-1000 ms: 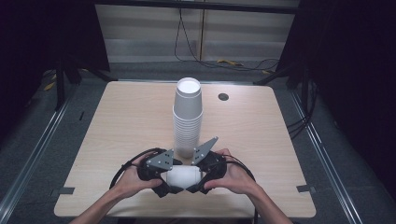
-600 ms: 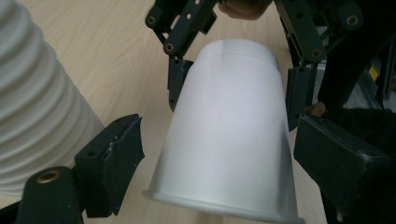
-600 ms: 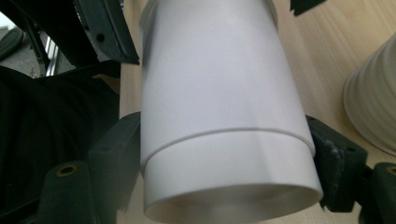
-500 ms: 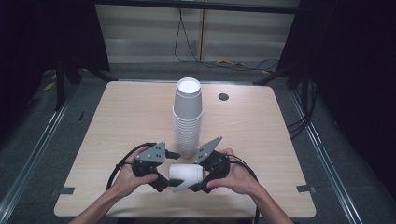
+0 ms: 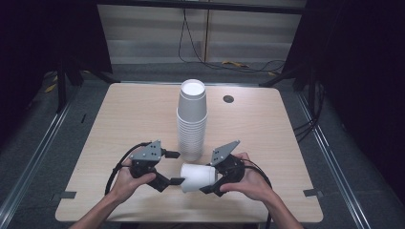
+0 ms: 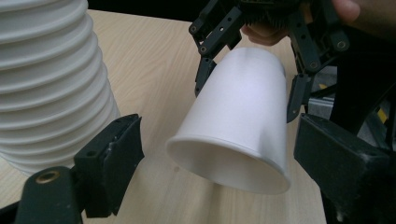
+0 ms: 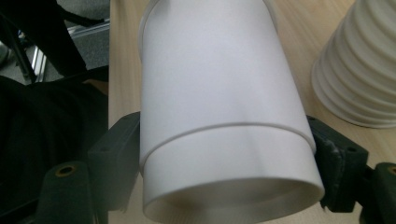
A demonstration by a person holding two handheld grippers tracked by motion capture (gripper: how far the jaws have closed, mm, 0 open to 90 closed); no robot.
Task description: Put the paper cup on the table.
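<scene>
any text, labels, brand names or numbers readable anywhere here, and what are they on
None: no readable text in any view.
Held white cup: plain, no print.
Stack of white cups: plain, no print.
Left hand-held gripper and right hand-held gripper: black parts and grey plates, no legible marking.
Wooden table: bare, with a small dark round spot carrying no lettering I can make out.

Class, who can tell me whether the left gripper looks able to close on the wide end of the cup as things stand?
Probably yes. The left gripper is open, and the cup, held sideways by the right gripper, has one end right beside the left jaws, with nothing between. The stack stands clear behind.
</scene>
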